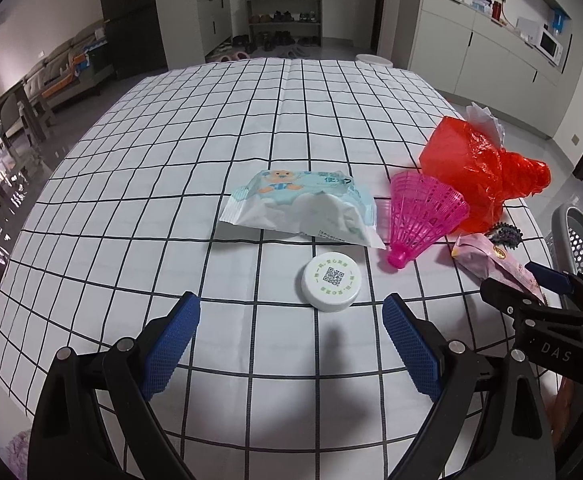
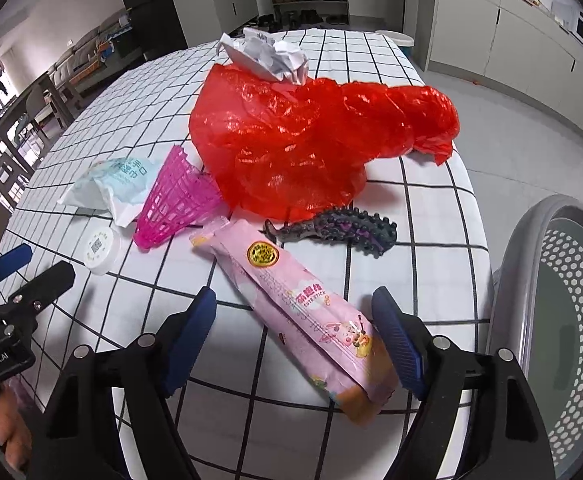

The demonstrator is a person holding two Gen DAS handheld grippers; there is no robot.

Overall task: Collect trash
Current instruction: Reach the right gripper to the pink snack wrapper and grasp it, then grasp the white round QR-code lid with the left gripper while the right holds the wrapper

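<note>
A pink snack wrapper lies on the checked tablecloth between the fingers of my right gripper. The gripper is open: the wrapper lies close to the right pad and apart from the left one. My left gripper hangs open over the cloth just before a white cap, holding nothing. Beyond the cap lie a wet-wipe pack, a pink plastic shuttlecock, a crumpled red plastic bag and a ball of white paper.
A dark purple spiky toy lies beside the wrapper. A grey perforated basket stands off the table's right edge. The left gripper shows at the left of the right wrist view. Cabinets and a shoe rack stand behind.
</note>
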